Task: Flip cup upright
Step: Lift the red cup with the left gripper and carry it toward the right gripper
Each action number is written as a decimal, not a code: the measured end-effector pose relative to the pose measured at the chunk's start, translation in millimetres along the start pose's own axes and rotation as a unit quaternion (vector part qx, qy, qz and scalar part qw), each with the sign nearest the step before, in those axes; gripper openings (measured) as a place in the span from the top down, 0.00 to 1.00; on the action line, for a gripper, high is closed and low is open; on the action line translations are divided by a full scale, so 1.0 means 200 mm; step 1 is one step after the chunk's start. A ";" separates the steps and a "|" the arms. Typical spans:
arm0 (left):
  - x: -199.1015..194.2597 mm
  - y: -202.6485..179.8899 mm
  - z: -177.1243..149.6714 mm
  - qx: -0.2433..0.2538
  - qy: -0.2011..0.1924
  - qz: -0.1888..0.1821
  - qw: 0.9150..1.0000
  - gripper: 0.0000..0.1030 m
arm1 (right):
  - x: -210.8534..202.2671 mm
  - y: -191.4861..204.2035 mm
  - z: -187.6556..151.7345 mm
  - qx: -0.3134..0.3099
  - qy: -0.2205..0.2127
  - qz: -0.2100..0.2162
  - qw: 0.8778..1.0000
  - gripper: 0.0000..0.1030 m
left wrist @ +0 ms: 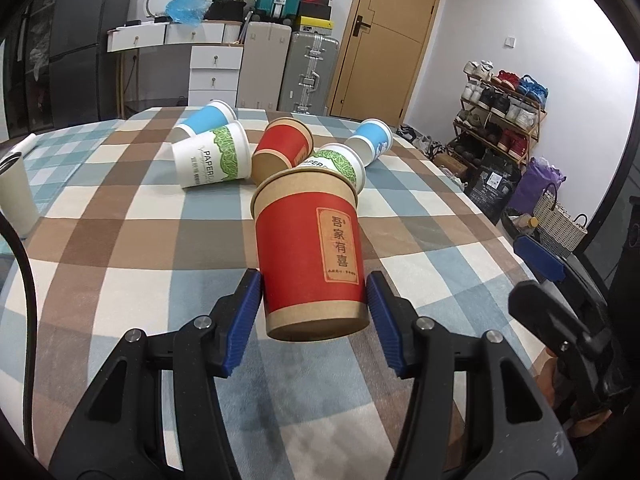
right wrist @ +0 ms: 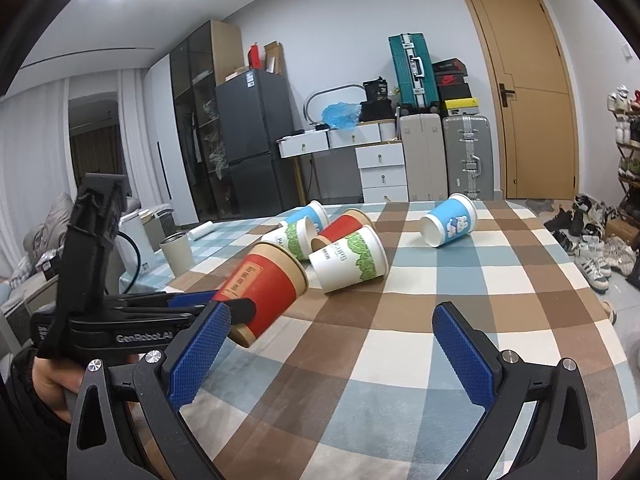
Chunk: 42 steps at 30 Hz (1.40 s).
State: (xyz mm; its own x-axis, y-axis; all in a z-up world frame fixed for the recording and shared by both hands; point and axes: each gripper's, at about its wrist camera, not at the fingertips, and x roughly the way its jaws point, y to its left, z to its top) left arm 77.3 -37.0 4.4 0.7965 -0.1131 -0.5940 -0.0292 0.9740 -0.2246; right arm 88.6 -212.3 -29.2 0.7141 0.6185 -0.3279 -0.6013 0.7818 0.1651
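My left gripper (left wrist: 314,294) is shut on a red and brown paper cup (left wrist: 310,256), gripping it near its base. In the right wrist view the same cup (right wrist: 266,288) is held tilted above the checked tablecloth (right wrist: 400,340), mouth up and to the right, with the left gripper (right wrist: 224,306) around its lower part. My right gripper (right wrist: 332,348) is open and empty, low over the cloth to the right of the held cup. Several other paper cups lie on their sides behind: a white and green one (right wrist: 350,258), a red one (right wrist: 344,228) and a blue one (right wrist: 450,224).
A cream tumbler (left wrist: 14,194) stands at the table's left edge. Another white and green cup (left wrist: 210,156) and a blue cup (left wrist: 206,118) lie at the far side. Suitcases, drawers and a fridge stand beyond the table; a shoe rack (left wrist: 500,116) is to the right.
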 end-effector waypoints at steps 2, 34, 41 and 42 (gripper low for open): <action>-0.04 0.01 -0.02 -0.002 -0.004 0.000 1.000 0.50 | 0.00 0.02 0.00 0.002 0.000 0.007 1.000 0.00; -0.34 -0.11 -0.40 -0.020 0.007 0.001 1.000 0.50 | -0.02 0.08 -0.11 -0.013 0.028 0.015 0.999 0.00; -0.30 -0.10 -0.41 -0.024 0.009 0.003 1.000 0.49 | -0.02 0.09 -0.12 -0.018 0.033 0.017 0.999 0.00; -0.30 -0.10 -0.41 -0.024 0.009 0.004 1.000 0.49 | -0.03 0.09 -0.12 -0.018 0.032 0.018 0.999 0.00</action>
State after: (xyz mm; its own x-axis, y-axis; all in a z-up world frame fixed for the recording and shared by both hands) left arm -18.8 -65.0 -19.6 0.7849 -0.1103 -0.6097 -0.0640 0.9643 -0.2568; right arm 66.3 -203.9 -46.5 0.6685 0.6382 -0.3820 -0.6386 0.7558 0.1451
